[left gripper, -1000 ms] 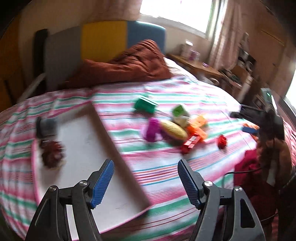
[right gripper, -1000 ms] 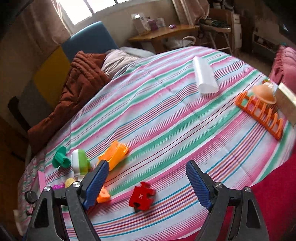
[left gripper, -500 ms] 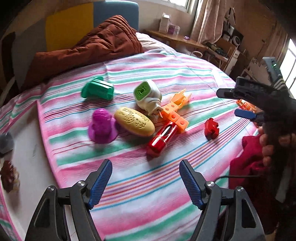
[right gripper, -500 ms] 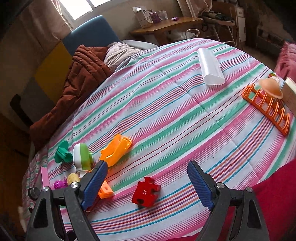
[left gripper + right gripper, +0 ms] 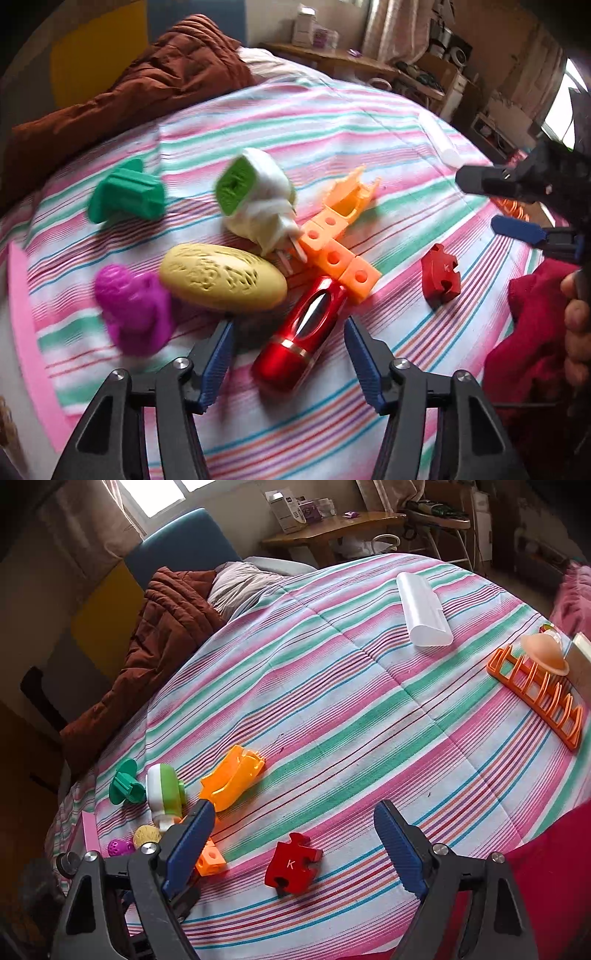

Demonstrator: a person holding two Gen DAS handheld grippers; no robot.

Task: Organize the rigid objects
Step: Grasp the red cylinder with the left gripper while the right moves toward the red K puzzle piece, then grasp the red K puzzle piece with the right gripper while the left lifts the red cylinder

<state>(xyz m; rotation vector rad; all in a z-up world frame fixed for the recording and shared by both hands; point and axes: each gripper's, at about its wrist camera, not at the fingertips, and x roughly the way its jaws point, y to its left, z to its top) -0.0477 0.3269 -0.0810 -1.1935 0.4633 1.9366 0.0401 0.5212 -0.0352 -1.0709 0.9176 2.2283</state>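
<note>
Several toys lie on the striped bedspread. My left gripper [image 5: 288, 326] straddles a shiny red cylinder [image 5: 303, 332]; its jaws are closing, and a gap still shows on each side of the cylinder. Just beyond lie a yellow oval [image 5: 221, 277], a purple toy [image 5: 135, 306], a green piece [image 5: 127, 197], a white-and-green plug [image 5: 255, 195] and orange blocks [image 5: 340, 254]. A red puzzle piece [image 5: 293, 864] lies below my right gripper [image 5: 295, 808], which hangs open above it and holds nothing.
A white tray with a pink rim [image 5: 22, 314] lies at the left. A brown quilt [image 5: 147, 85] covers the bed's head. An orange rack [image 5: 535, 694] and a translucent white case [image 5: 423, 609] lie at the right. Red cloth [image 5: 535, 332] is at the near edge.
My left gripper swung right from the tray to the toy cluster, sank toward the red cylinder, and its jaws narrowed. The right gripper stayed in place.
</note>
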